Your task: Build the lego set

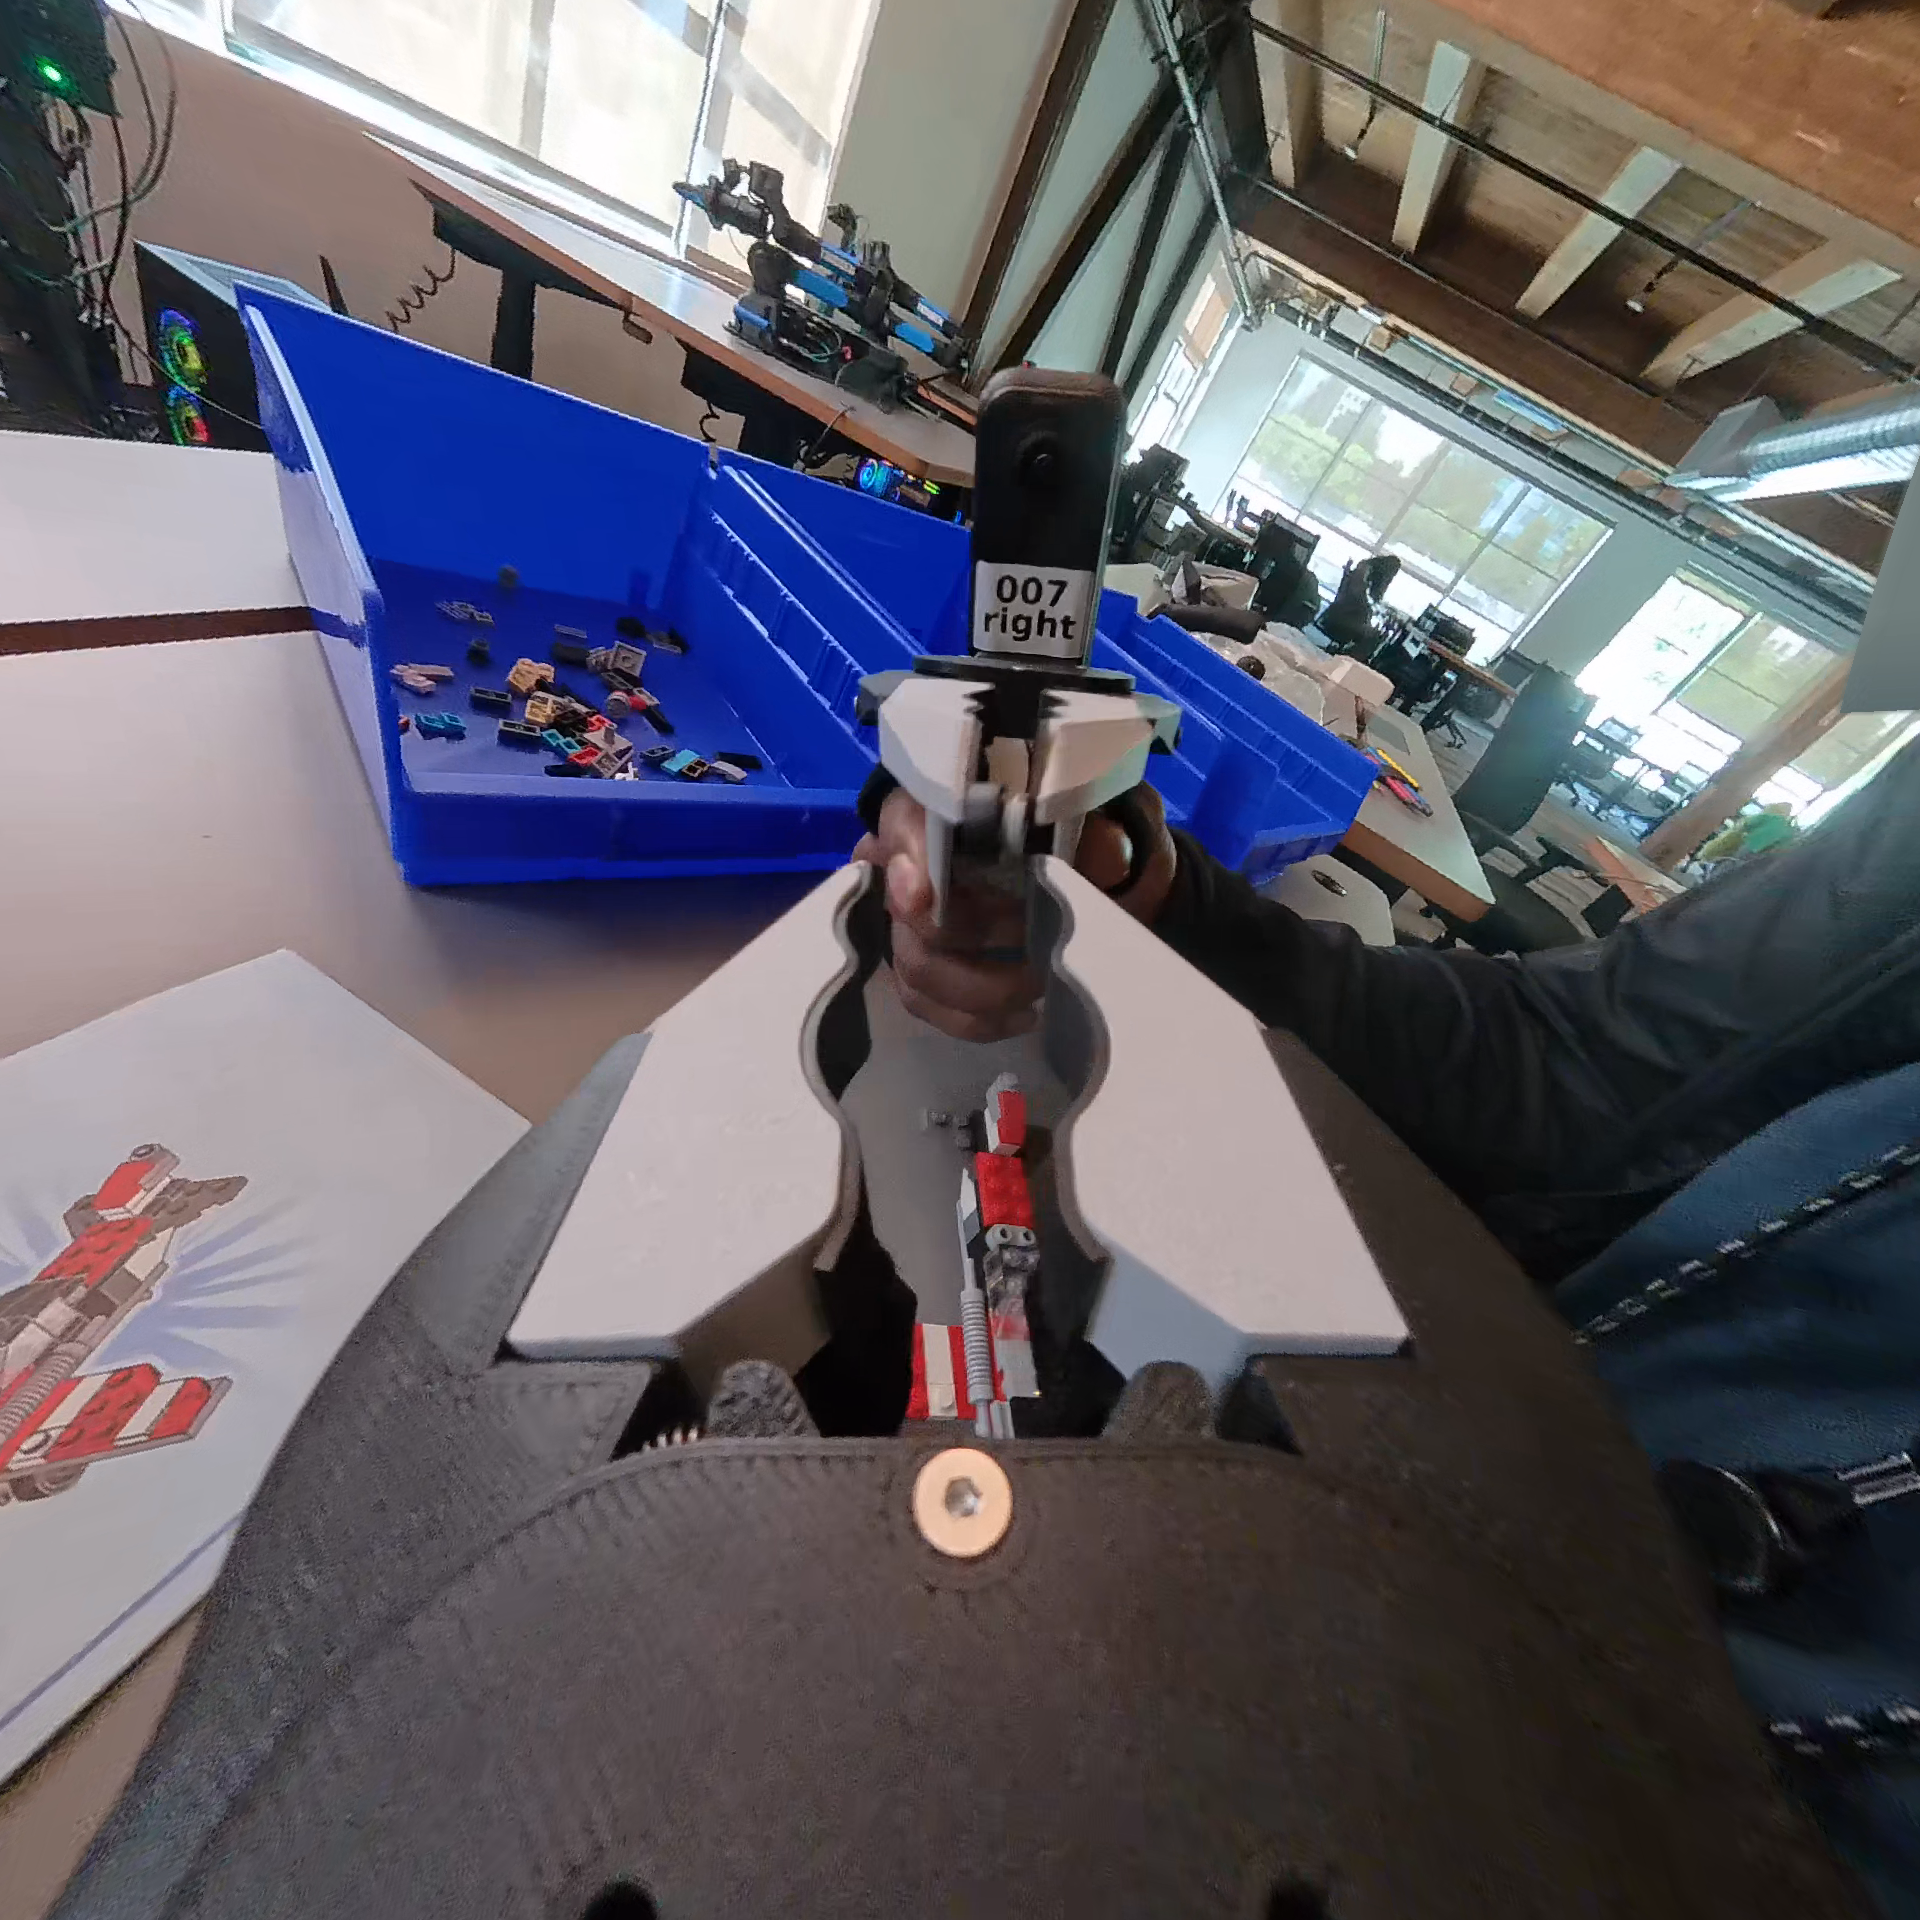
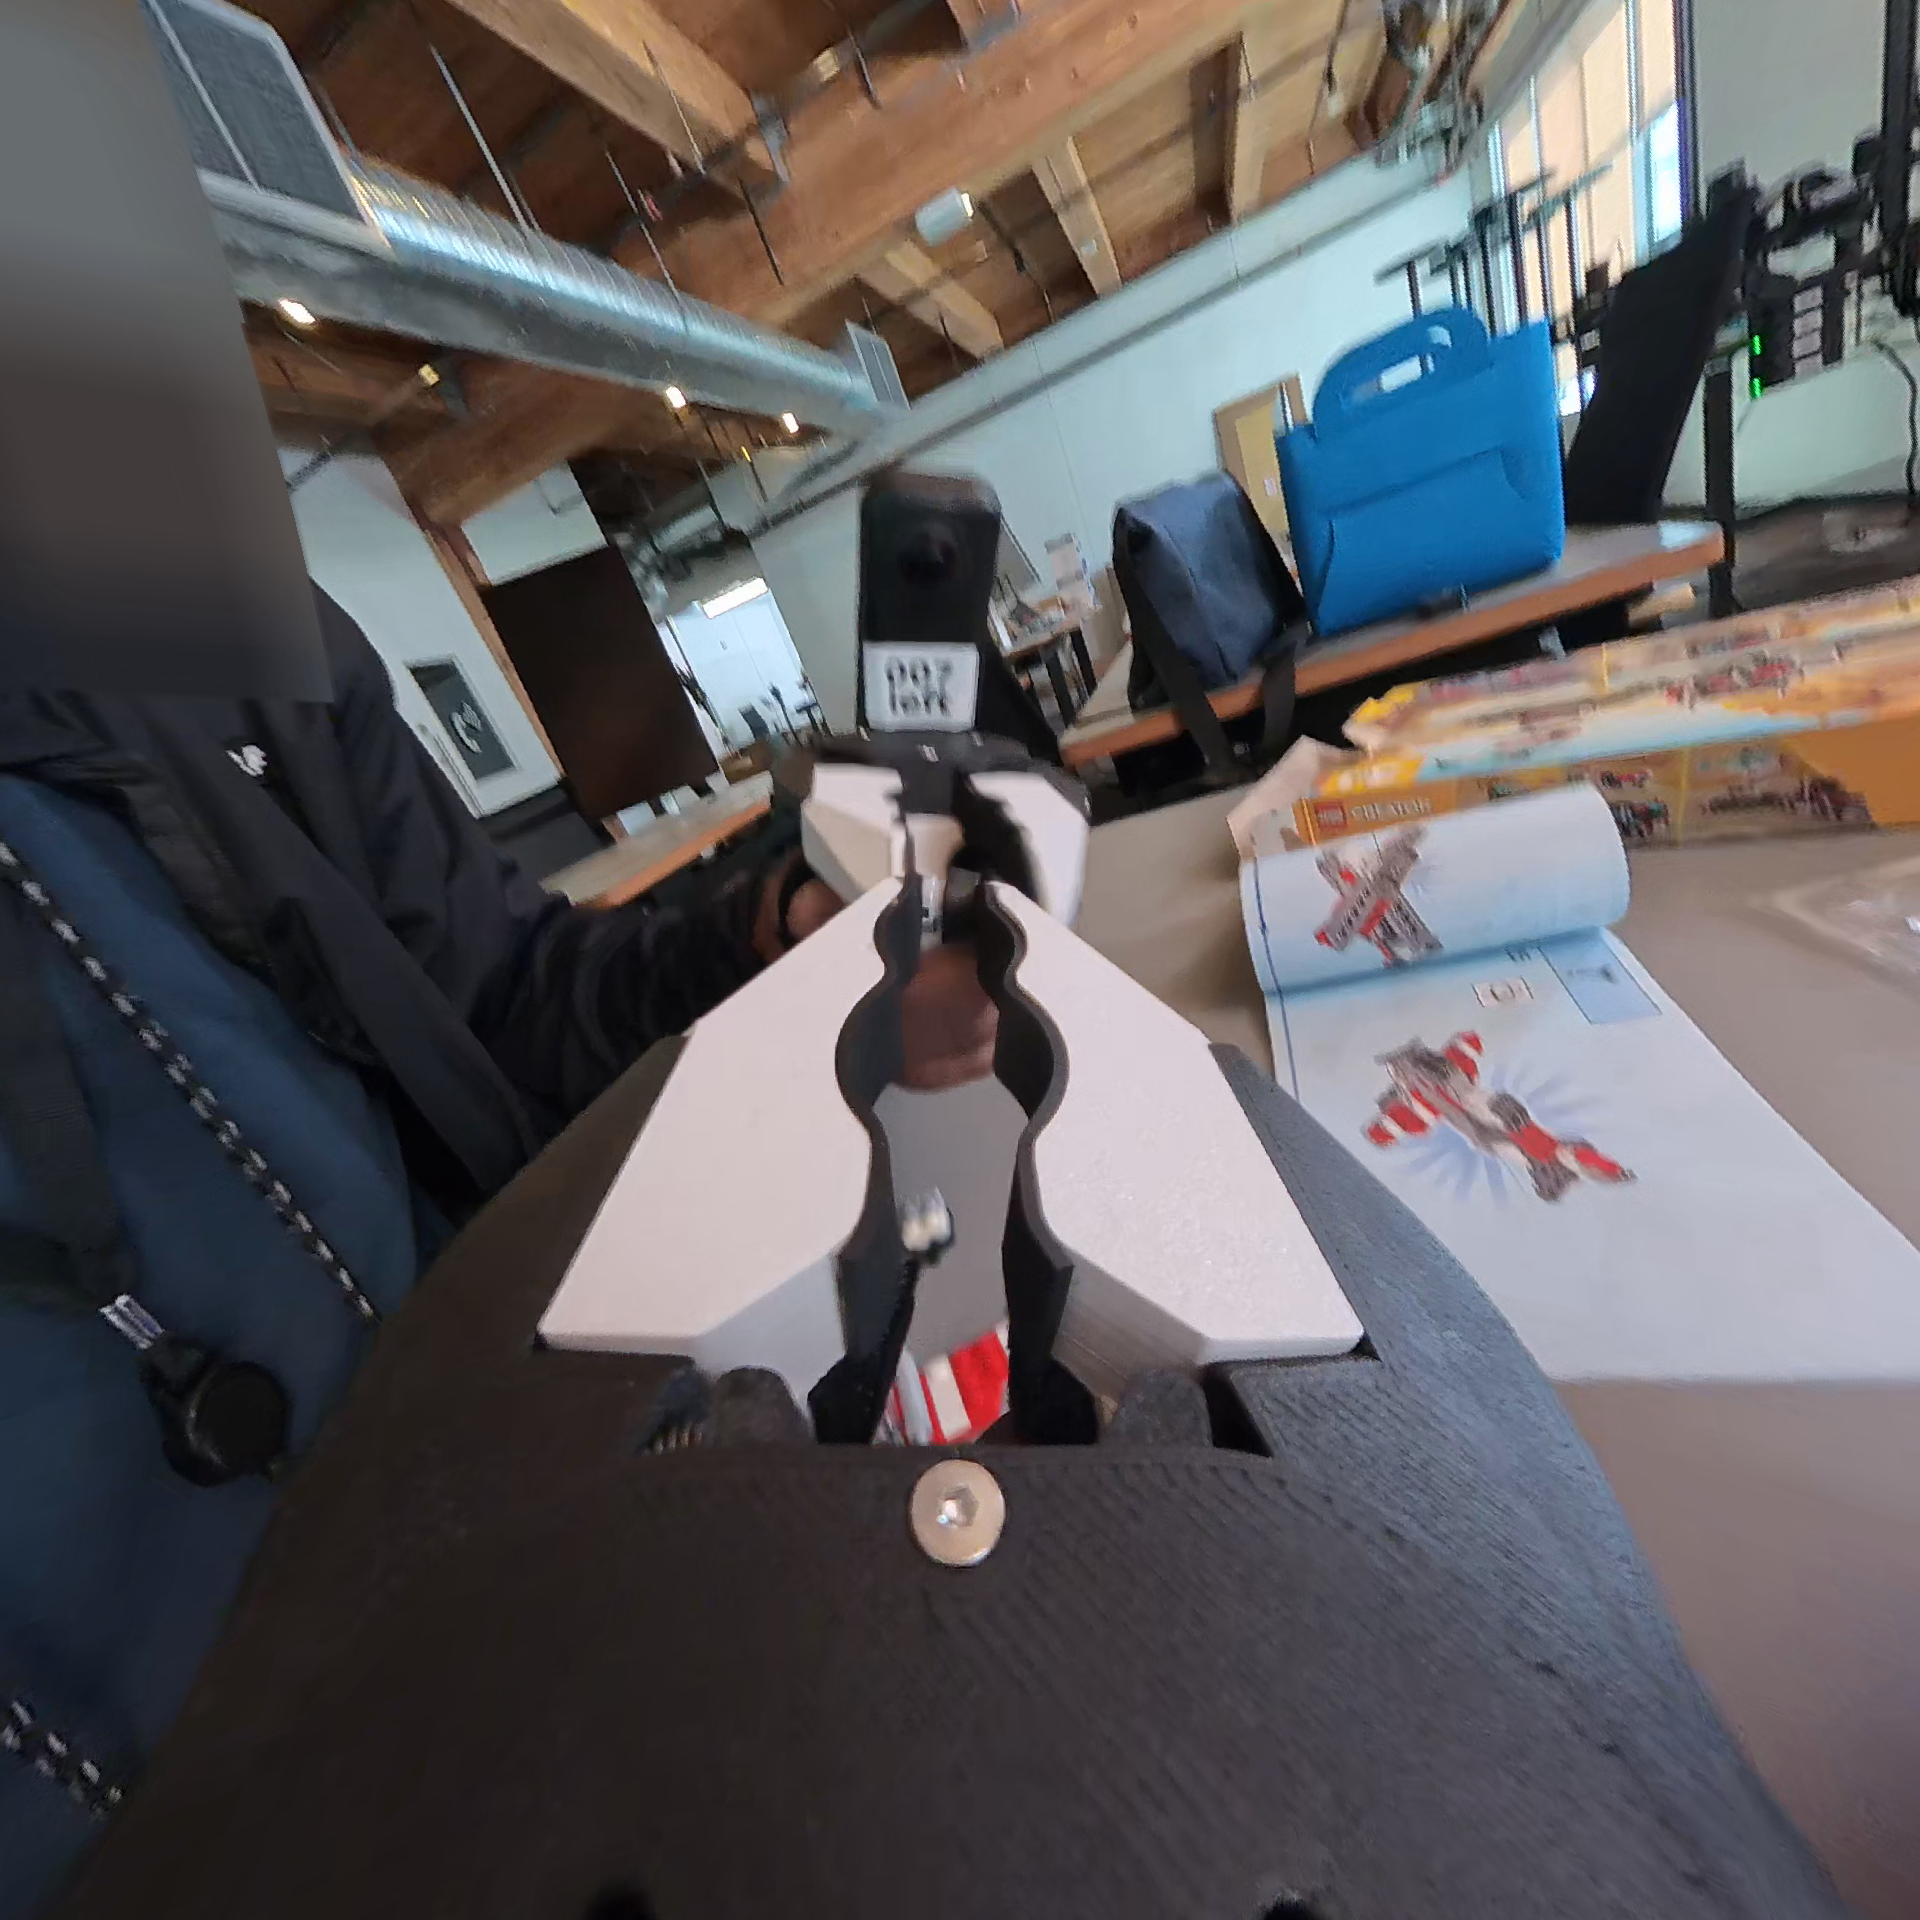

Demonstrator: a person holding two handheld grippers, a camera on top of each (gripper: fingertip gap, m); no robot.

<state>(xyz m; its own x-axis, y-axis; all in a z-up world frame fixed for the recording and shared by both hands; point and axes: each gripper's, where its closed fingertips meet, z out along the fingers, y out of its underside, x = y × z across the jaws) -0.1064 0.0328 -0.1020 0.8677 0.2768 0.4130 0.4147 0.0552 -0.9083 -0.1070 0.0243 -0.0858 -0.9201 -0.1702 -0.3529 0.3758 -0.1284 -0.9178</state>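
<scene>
Two grippers are meeting tip to tip over one lego model.
You are clamping the left gripper (image 1: 961, 914) on the red-and-white lego model (image 1: 1003, 1184); the right gripper (image 2: 951, 909) seems clamped on it too. One blue bin (image 1: 540, 540) of loose bricks (image 1: 582, 707) is sitting on the surface (image 1: 156, 831).

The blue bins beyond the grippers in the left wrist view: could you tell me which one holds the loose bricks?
The nearest, leftmost blue bin holds the loose bricks scattered on its floor; the bins behind it show no bricks from here.

Both grippers (image 1: 961, 883) (image 2: 951, 899) meet tip to tip, jaws seemingly closed.
</scene>
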